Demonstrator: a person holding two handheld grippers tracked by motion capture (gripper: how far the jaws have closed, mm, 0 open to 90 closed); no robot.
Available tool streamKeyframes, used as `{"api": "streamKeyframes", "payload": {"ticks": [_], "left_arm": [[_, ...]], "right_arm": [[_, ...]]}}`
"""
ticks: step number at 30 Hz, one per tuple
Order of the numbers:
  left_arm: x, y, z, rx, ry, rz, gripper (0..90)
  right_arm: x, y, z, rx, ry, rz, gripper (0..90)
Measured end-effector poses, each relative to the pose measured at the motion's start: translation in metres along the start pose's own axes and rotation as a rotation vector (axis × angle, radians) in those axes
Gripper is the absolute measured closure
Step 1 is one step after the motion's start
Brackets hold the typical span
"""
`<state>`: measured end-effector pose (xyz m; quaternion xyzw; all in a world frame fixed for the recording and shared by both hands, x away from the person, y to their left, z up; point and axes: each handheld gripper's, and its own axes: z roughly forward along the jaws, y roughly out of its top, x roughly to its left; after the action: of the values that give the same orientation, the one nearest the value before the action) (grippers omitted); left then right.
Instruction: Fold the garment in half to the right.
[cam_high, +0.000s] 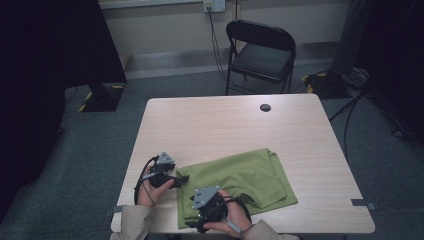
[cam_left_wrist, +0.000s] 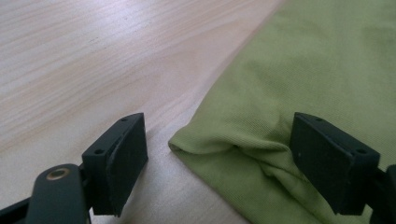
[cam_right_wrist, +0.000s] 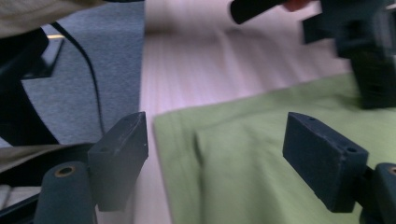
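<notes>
A green cloth (cam_high: 240, 175) lies folded on the near half of the wooden table (cam_high: 225, 125). My left gripper (cam_high: 182, 178) rests at the cloth's left edge. In the left gripper view its jaws (cam_left_wrist: 217, 154) stand open on either side of a folded corner of the cloth (cam_left_wrist: 317, 70), without pressing it. My right gripper (cam_high: 197, 220) hovers over the cloth's near-left corner by the table's front edge. In the right gripper view its jaws (cam_right_wrist: 215, 154) are open above the cloth (cam_right_wrist: 243, 140), with the left gripper (cam_right_wrist: 369, 65) blurred farther off.
A small dark round disc (cam_high: 265, 107) sits near the table's far edge. A black folding chair (cam_high: 260, 52) stands beyond the table, with cables on the grey carpet. The table's front edge and the floor (cam_right_wrist: 107, 60) lie close beside the right gripper.
</notes>
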<state>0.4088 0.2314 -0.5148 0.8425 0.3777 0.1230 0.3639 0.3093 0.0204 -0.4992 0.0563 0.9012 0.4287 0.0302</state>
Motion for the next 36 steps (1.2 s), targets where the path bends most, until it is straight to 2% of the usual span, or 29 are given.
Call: {"api": "streamKeyframes", "payload": {"ticks": [2,5,9,11,13,16,20,23,26,28,32,36], "left_arm": [[-0.001,0.001,0.001,0.005,0.002,0.0,23.3],[-0.002,0.003,0.001,0.018,0.004,0.0,26.3],[-0.004,0.006,0.002,0.034,0.015,0.007,29.7],[-0.005,0.007,0.002,0.037,0.016,0.011,31.2],[-0.005,0.009,0.003,0.034,0.016,0.015,34.1],[-0.005,0.011,0.004,0.036,0.008,0.016,40.9],[-0.005,0.015,0.005,0.049,-0.001,0.01,53.3],[-0.005,0.017,0.005,0.061,-0.018,0.002,61.8],[-0.005,0.019,0.005,0.069,-0.029,0.008,69.4],[-0.005,0.02,0.005,0.065,-0.03,0.0,73.3],[-0.002,0.025,0.001,0.073,-0.028,-0.023,78.0],[0.004,0.038,-0.01,0.081,-0.045,-0.052,80.1]], "right_arm": [[0.002,0.0,0.008,0.023,-0.001,-0.005,23.5],[0.003,-0.002,0.016,0.049,0.01,0.012,25.5],[0.003,-0.006,0.023,0.063,-0.013,0.025,28.2],[0.005,-0.005,0.025,0.077,-0.036,0.001,31.2],[0.005,-0.003,0.027,0.085,-0.045,0.008,32.3],[0.004,0.0,0.028,0.087,-0.071,0.029,39.3],[0.002,0.002,0.031,0.076,-0.116,0.053,54.7],[0.0,0.003,0.032,0.064,-0.155,0.074,70.5],[-0.002,0.003,0.032,0.061,-0.185,0.071,78.9],[-0.001,0.005,0.034,0.074,-0.206,0.047,80.4],[0.0,0.008,0.034,0.066,-0.224,0.035,81.4],[-0.001,0.013,0.027,0.015,-0.239,0.029,81.7]]}}
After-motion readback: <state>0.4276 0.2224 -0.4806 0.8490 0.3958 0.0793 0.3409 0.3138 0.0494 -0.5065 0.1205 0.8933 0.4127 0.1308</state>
